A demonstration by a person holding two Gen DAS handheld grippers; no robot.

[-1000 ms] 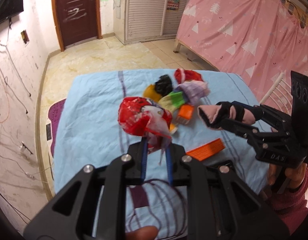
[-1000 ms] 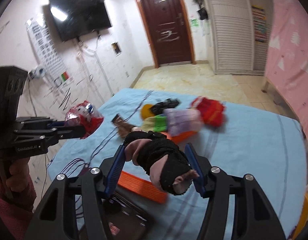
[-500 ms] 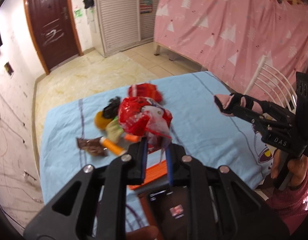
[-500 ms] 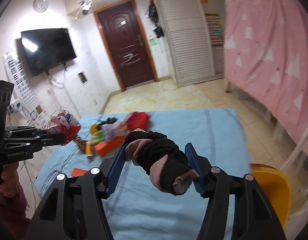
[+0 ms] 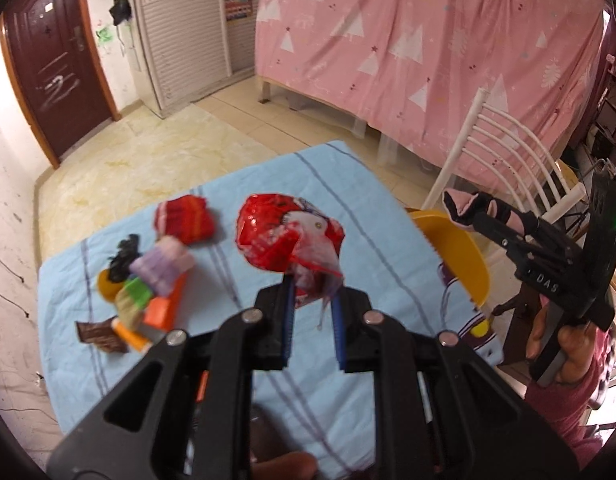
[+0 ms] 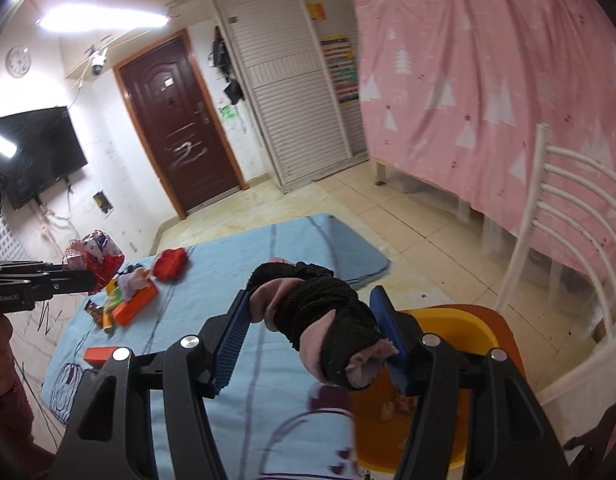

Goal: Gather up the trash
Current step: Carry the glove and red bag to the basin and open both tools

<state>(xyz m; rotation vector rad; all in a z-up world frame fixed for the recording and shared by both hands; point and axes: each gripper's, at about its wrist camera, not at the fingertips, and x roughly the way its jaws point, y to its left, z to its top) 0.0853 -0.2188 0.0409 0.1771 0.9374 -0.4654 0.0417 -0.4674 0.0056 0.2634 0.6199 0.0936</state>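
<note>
My left gripper (image 5: 311,300) is shut on a crumpled red and white plastic wrapper (image 5: 286,236), held above the blue cloth table (image 5: 348,208); it also shows in the right wrist view (image 6: 94,258). My right gripper (image 6: 314,344) is shut on a black and pink sock (image 6: 320,320), held above the near rim of a yellow bin (image 6: 448,320). In the left wrist view the sock (image 5: 468,208) hangs over the yellow bin (image 5: 460,256) at the table's right edge. A pile of trash (image 5: 152,280) lies on the table's left part.
A white chair (image 5: 496,148) stands behind the bin. A pink curtain (image 5: 428,40) covers a bed frame at the right. A red bundle (image 5: 186,220) and an orange box (image 6: 102,354) lie on the cloth. A brown door (image 6: 180,128) is far back.
Both grippers have swung right, away from the trash pile. The right gripper with the sock now sits over the yellow bin; the left still carries the wrapper.
</note>
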